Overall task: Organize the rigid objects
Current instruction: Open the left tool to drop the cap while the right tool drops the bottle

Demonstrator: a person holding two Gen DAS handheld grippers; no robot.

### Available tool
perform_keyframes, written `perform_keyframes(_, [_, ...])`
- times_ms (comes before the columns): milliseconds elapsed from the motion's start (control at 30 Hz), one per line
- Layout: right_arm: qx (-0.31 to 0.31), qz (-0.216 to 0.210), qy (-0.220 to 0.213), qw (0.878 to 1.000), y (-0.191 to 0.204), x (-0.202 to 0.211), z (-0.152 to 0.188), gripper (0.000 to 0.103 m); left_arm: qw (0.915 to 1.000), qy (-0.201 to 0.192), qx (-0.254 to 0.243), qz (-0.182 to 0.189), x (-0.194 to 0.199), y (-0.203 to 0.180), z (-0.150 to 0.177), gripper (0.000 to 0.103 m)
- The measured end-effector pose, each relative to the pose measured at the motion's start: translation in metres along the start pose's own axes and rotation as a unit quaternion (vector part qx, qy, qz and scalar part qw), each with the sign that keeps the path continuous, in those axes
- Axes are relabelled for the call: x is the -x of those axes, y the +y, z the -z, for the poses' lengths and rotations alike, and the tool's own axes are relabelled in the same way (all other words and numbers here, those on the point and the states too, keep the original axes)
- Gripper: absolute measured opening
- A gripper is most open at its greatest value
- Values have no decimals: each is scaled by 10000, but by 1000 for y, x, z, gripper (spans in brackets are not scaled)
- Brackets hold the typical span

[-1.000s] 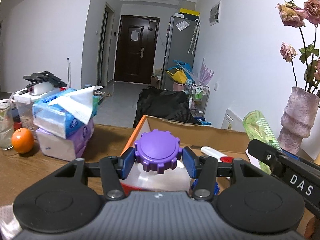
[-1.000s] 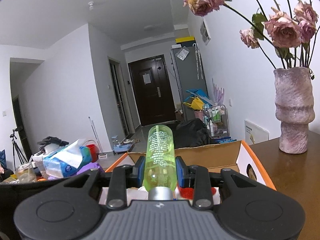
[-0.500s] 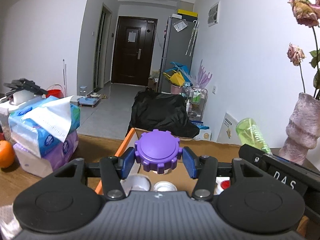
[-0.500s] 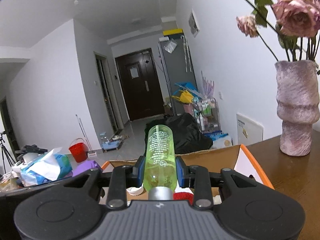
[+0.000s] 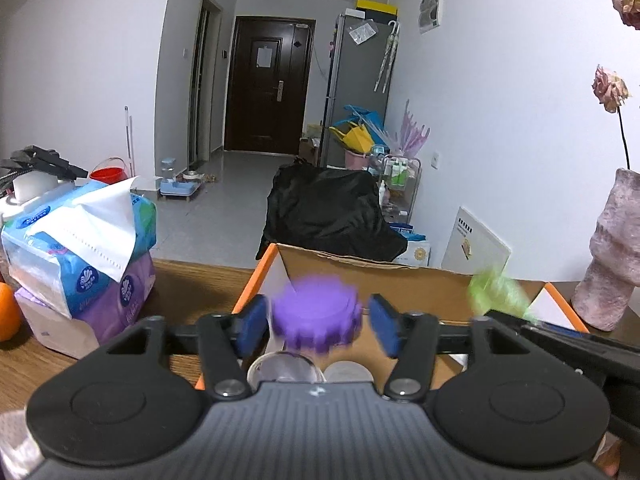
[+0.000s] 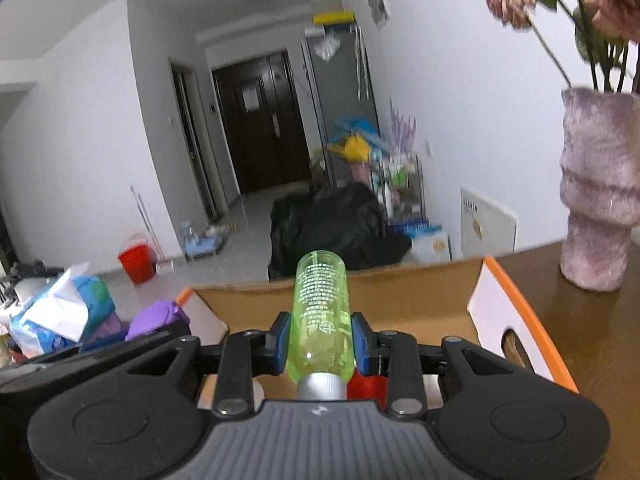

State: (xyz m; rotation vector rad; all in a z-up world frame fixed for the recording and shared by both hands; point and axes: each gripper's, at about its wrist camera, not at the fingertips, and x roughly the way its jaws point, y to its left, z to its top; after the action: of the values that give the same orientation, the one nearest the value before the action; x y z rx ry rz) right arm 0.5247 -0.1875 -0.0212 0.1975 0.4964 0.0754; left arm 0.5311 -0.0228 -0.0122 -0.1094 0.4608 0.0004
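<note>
Wood table [image 5: 192, 288]: tissue packs [image 5: 84, 256] beside box [image 5: 400, 280]; L gripper [image 5: 316, 324] just spread, purple cap [image 5: 316, 312] loose; R gripper [image 6: 320, 340] pinching green bottle [image 6: 322, 316].

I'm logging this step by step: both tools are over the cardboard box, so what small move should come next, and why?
Probably draw the left tool back. Its jaws have just been opening, the pads stand clear of the purple-capped jar, which blurs above the cardboard box. The right tool clamps the green bottle.

Soft even indoor light, fisheye-bent dark corners, motion blur on the purple cap [image 5: 317, 312].
</note>
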Motion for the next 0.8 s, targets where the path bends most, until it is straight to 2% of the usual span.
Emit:
perform_keyframes(33, [-17,18,41,10000,-1,0,0,32,10000,-45,12,-35,2,1,0,89])
perform_keyframes(133, [-9,179,-2,9998,-7,7,-1,55,9995,-142,-8,-283,6,6,-1,103])
perform_keyframes(200, [-11,263,-70,9996,-11,12,-2,82,9996,-69,97,-270,7,13,-2,103])
perform_keyframes(267, [-46,243,-136,9996,-15,16,-2,100,9996,-8,197,-222,7,18,-3,103])
perform_keyframes(333, [-32,225,-220,9995,-16,20,-2,103,9994,-4,224,-279,8,21,-4,103])
perform_keyframes(600, [123,130,-386,9991,-14,36,1,103,9992,-134,155,-334,26,22,-6,103])
perform_keyframes(800, [357,104,-549,9978,-12,63,6,103,9985,-396,84,-370,68,21,-3,103])
